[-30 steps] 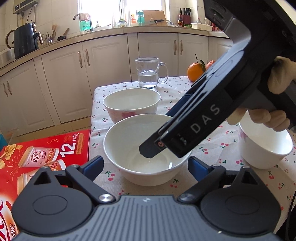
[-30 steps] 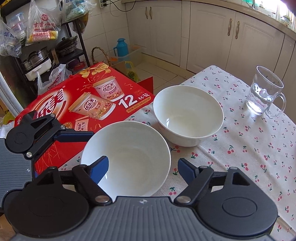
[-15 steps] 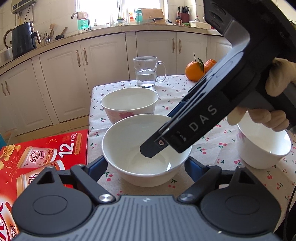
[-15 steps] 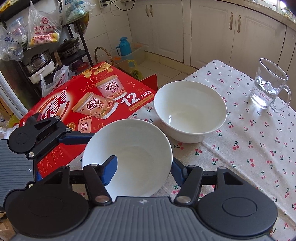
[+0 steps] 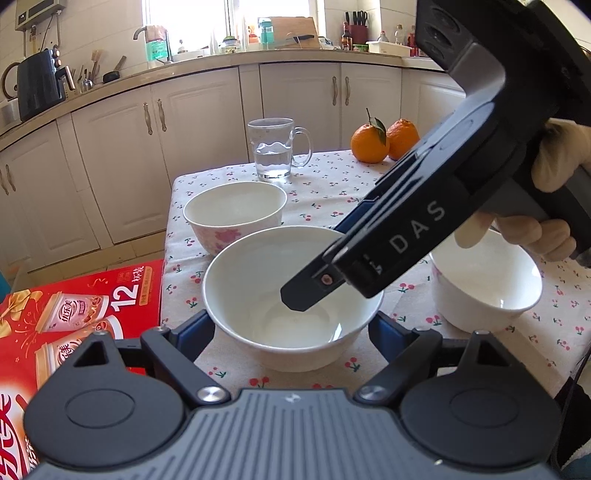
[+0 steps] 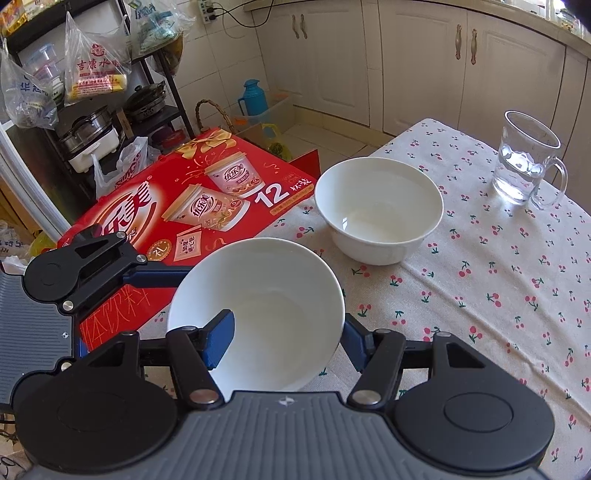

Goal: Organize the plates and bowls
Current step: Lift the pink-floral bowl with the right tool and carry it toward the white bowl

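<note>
You are in a home kitchen. Cream cabinets [image 5: 207,147] run under a counter [image 5: 221,59] with a tap [image 5: 147,35], a black kettle [image 5: 40,88], a knife block [image 5: 356,27] and bottles. A desk under a cherry-print cloth [image 6: 498,280] carries bowls [image 6: 378,208], a glass mug [image 6: 528,168] and oranges [image 5: 369,142]. A metal rack [image 6: 110,110] holds pots and hanging bags.

Near edge of the cloth-covered table [image 5: 461,369]: a large white ceramic bowl [image 5: 291,295], flanked by the left gripper [image 5: 291,334] fingers. Behind it, to the left, a white flower-patterned bowl [image 5: 234,216]; to the right, a smaller white bowl [image 5: 487,288]. Far side: a clear glass mug [image 5: 275,147] holding water, two oranges [image 5: 384,142] to its right. Left of the table, lower down, a red printed carton [image 5: 74,314].
</note>
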A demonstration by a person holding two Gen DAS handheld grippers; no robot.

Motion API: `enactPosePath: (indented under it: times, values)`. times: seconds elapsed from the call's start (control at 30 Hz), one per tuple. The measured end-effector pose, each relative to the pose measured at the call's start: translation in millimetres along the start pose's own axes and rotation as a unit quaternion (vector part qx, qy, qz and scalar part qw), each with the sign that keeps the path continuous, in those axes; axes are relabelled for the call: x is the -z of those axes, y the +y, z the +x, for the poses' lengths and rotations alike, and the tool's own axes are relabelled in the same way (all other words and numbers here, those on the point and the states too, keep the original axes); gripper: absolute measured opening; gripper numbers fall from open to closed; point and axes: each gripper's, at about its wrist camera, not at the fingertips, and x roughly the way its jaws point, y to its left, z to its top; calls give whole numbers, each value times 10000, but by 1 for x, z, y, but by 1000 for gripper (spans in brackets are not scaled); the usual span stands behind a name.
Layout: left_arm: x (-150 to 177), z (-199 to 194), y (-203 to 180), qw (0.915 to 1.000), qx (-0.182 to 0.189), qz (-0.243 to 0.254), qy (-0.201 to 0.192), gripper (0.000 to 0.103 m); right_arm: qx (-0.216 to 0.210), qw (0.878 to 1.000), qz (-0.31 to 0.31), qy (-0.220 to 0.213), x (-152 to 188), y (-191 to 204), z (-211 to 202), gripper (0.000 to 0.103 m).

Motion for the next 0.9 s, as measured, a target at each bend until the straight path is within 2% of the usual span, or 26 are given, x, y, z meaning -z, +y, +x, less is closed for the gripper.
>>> enactPosePath:
  times: [0.27, 0.5, 0.9]
  values:
    - [-7, -24, -28, 9999, 85, 76, -8, 90, -36, 9998, 57, -176, 20, 4, -35, 68]
    - [-19, -39, -54, 9995, 208, 190, -151, 90, 123, 9995, 41, -293, 40, 3, -66, 68]
    - [-34, -34, -98, 9975, 547, 409, -198, 90, 401, 9970, 294, -595, 79, -20, -114, 68]
